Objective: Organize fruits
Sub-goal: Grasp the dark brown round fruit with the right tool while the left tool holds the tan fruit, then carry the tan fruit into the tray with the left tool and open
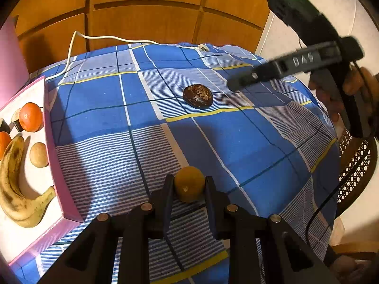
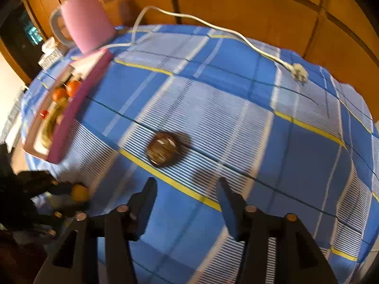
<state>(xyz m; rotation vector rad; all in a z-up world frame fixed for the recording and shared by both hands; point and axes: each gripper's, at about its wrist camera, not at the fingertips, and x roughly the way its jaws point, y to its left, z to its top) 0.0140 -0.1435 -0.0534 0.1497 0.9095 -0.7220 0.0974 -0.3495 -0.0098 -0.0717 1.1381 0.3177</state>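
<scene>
Yellow fruit (image 1: 189,184) between left fingers (image 1: 169,189)

A home; a checked cloth (image 1: 142,99) covers the desk; wooden cupboard doors (image 1: 146,19) behind; a pink kettle (image 2: 86,20).

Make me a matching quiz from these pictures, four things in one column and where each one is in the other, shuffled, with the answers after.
Things:
1. yellow fruit
2. banana
3. dark round fruit
4. white plug

Places:
A. lying in the pink tray
B. alone on the cloth, mid-table, ahead of the open right hand-held gripper
C. at the far edge of the table, on the end of a cord
D. clamped between the fingers of the left hand-held gripper

Pairs: 1-D, 2-A, 3-B, 4-C
</scene>
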